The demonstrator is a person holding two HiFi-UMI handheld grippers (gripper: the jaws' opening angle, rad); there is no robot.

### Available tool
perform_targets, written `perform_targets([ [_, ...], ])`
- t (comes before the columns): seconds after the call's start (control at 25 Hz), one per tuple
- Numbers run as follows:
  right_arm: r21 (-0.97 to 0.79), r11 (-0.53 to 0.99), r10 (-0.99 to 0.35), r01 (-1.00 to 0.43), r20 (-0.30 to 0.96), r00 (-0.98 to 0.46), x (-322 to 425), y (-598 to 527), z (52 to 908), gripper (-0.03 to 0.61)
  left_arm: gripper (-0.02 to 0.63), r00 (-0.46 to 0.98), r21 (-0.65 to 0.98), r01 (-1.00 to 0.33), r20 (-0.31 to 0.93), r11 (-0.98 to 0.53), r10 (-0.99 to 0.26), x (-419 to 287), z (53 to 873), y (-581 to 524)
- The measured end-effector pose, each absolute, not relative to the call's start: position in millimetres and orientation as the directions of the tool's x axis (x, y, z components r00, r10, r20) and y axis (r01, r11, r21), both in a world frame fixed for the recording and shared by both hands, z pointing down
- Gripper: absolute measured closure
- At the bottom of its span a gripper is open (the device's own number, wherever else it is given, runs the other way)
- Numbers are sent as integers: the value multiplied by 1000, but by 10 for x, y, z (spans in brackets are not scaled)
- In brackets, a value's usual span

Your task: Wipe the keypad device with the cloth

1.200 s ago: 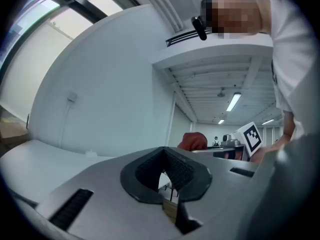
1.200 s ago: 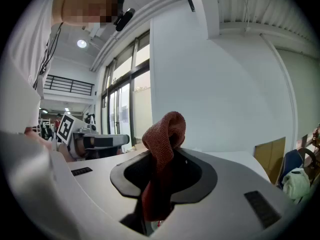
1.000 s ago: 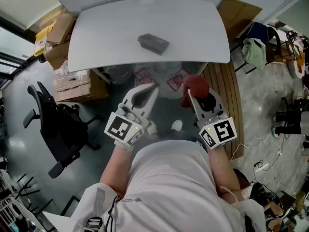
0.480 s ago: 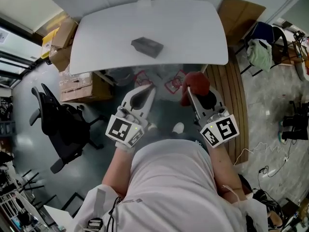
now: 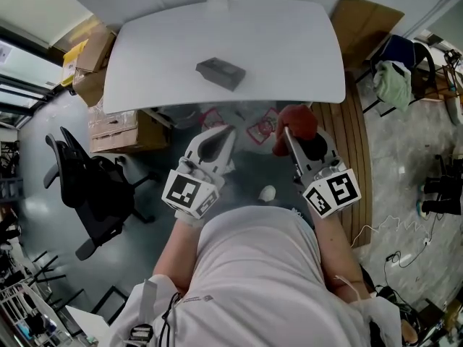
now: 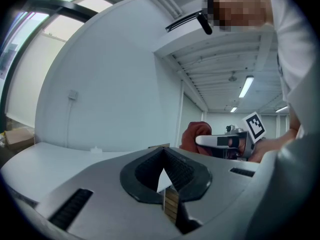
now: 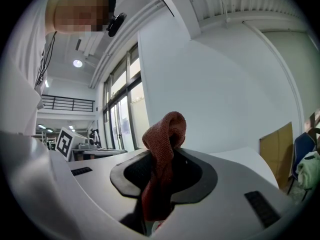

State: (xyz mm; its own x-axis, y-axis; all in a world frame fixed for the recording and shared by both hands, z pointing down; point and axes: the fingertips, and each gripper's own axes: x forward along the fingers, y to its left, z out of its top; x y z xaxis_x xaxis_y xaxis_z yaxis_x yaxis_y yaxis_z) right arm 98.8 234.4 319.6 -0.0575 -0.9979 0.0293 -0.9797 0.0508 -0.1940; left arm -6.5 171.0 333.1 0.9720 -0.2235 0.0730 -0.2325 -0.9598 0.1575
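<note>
Cloth [image 5: 295, 123], a rust-red rag, is pinched in the right gripper [image 5: 295, 142], its jaws closed on the lower part so that a folded loop stands up above them. The left gripper [image 5: 226, 132] carries nothing, and its own view shows the two jaws brought together. Both tools are held close to the person's body, short of the near edge of the white table [image 5: 289, 42]. The keypad device [image 5: 219, 73], a small dark grey block, lies alone on that table to the left of its middle, well apart from both grippers, with no cloth on it. To my eye the wiping itself has not begun and this is the approach, rag in hand. The next move calls for carrying the right gripper forward over the table edge and bringing the loose loop down onto the device's top. The empty left gripper could come alongside to steady the block, since it looks light enough to slide under a wipe.
</note>
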Motion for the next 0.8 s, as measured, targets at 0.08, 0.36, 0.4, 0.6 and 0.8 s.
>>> perform_targets([
  [0.08,-188,43,-998,-981,40,-51,1014,2168,3213,482,604,973,167,-227,71,-959,-218,-49,3359,1527],
  [0.36,-191,10,-998,-981,66,-23,981,1357,3219,483,604,978,225,-205,75,-953,-193,-106,3509,709],
  [0.4,-188,7,-997,-982,69,-21,967,1245,3215,482,604,980,238,-198,74,-951,-185,-109,3532,598],
  [0.6,-183,-17,-994,-983,105,-3,906,781,3282,483,603,988,278,-149,67,-949,-136,-103,3644,166],
  [0.8,-175,-28,-989,-984,147,2,818,446,3381,483,603,993,287,-105,85,-952,-83,-108,3810,-90],
])
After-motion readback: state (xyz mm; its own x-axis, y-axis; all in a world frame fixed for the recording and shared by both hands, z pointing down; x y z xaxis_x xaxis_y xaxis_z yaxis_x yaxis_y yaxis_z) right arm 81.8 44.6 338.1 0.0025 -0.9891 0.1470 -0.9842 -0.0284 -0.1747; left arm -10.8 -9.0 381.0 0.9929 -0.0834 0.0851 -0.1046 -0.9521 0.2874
